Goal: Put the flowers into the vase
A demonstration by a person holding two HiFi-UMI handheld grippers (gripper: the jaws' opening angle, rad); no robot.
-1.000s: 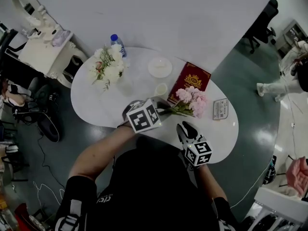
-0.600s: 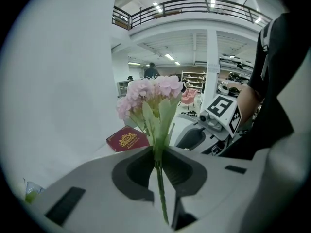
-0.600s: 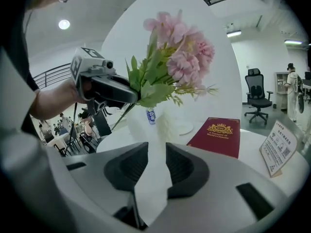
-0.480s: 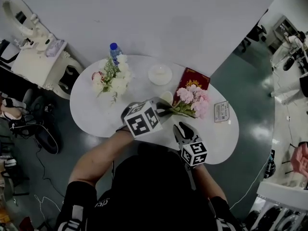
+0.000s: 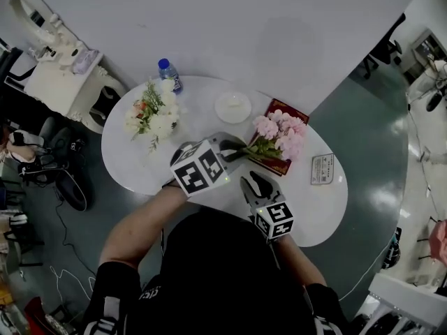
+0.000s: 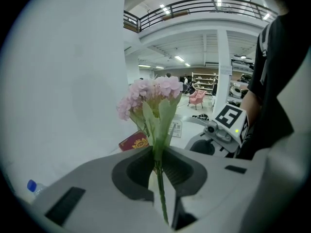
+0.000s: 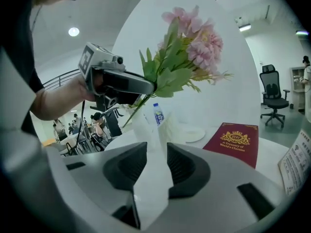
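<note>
The pink flowers (image 6: 150, 93) are clamped by their green stem in the left gripper (image 6: 156, 152), whose jaws press on it from both sides; the blooms stand out beyond the tips and the stem's tail runs back past the pads. In the right gripper view the bunch is clear of the table, above the near end of a red book (image 7: 235, 142).

The right gripper (image 7: 155, 130) is just beside the left one, on its right and slightly nearer the person. Its jaws are parted, with only bare tabletop showing in the gap.

Ahead of the left gripper and to its left, a bunch of white flowers (image 5: 150, 110) stands on the table; whether it sits in a vase is too small to tell. A blue-capped bottle (image 5: 168, 73) stands just behind that bunch. A white plate (image 5: 232, 107) lies straight ahead of both grippers, and a small printed card (image 5: 321, 169) lies to the right of the right gripper.

The white oval table (image 5: 140, 159) stands on a grey-green floor (image 5: 370, 117), with a plain white wall (image 5: 244, 26) behind it. A black office chair (image 7: 272, 96) is far off to the right. A white dresser with a round mirror (image 5: 56, 61) is cut off at the head view's left edge.
</note>
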